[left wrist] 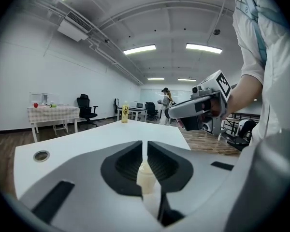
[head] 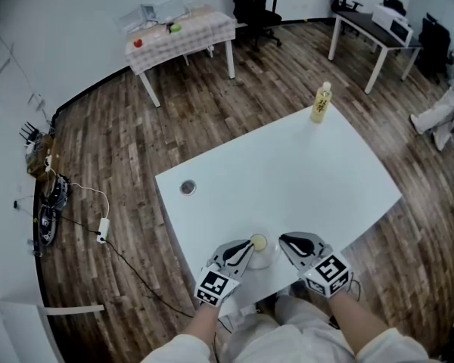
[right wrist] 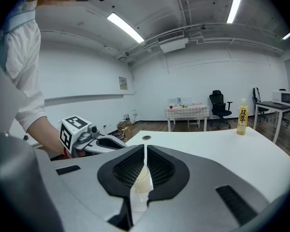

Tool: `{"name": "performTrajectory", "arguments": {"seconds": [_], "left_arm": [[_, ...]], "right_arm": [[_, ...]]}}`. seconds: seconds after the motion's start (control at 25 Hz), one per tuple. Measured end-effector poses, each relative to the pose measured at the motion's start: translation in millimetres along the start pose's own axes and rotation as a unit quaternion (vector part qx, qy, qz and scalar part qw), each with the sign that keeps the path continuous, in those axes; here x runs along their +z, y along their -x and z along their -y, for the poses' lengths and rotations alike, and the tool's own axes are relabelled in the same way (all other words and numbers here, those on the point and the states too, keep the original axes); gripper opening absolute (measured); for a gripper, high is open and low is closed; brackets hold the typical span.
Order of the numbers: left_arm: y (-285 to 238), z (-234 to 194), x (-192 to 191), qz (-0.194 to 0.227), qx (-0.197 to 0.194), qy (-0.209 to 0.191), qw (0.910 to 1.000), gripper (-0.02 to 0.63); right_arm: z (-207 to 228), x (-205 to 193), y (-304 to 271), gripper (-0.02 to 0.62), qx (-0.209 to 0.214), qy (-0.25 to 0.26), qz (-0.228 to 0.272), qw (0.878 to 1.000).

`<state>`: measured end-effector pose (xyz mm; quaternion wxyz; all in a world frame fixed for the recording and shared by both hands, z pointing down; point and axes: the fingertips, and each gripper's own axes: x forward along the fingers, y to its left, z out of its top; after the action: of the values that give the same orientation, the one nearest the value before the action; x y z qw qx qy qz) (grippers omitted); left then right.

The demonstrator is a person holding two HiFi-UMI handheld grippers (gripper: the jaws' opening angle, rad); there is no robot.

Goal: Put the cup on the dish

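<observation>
With the cup (head: 259,243) seated on the dish (head: 266,262) between them, the jaws of left gripper (head: 249,246) and right gripper (head: 282,240) sit nearly together, apparently empty, suggesting completed placement.

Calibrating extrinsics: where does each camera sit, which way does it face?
Head view: on head, steeply down at table; forearms, left gripper, right gripper show.
Left gripper view: on it, along its jaws toward bottle; right gripper shows.
Right gripper view: on it, along its jaws, bottle right; left gripper shows.
Both gripper views share cup, bottle.
</observation>
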<state>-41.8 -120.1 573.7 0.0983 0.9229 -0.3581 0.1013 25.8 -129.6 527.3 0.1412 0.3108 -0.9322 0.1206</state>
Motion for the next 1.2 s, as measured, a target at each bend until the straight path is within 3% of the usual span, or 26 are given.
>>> {"name": "performTrajectory", "arguments": {"seconds": [0.04, 0.08, 0.64, 1.2], "left_arm": [[2, 1, 2, 0.002, -0.002, 0.004, 1.0, 0.007], [4, 2, 5, 0.006, -0.004, 0.008, 0.9999, 0.002], [24, 27, 18, 0.019, -0.015, 0.004, 0.9997, 0.002], [71, 66, 37, 0.037, -0.044, 0.013, 0.9982, 0.002]], "right_arm": [[-1, 0, 1, 0.035, 0.0, 0.0, 0.001, 1.0], [-2, -1, 1, 0.035, 0.0, 0.0, 0.002, 1.0], [-29, -7, 15, 0.035, 0.01, 0.004, 0.007, 1.0], [-87, 4, 41, 0.035, 0.049, 0.043, 0.017, 0.998]]}}
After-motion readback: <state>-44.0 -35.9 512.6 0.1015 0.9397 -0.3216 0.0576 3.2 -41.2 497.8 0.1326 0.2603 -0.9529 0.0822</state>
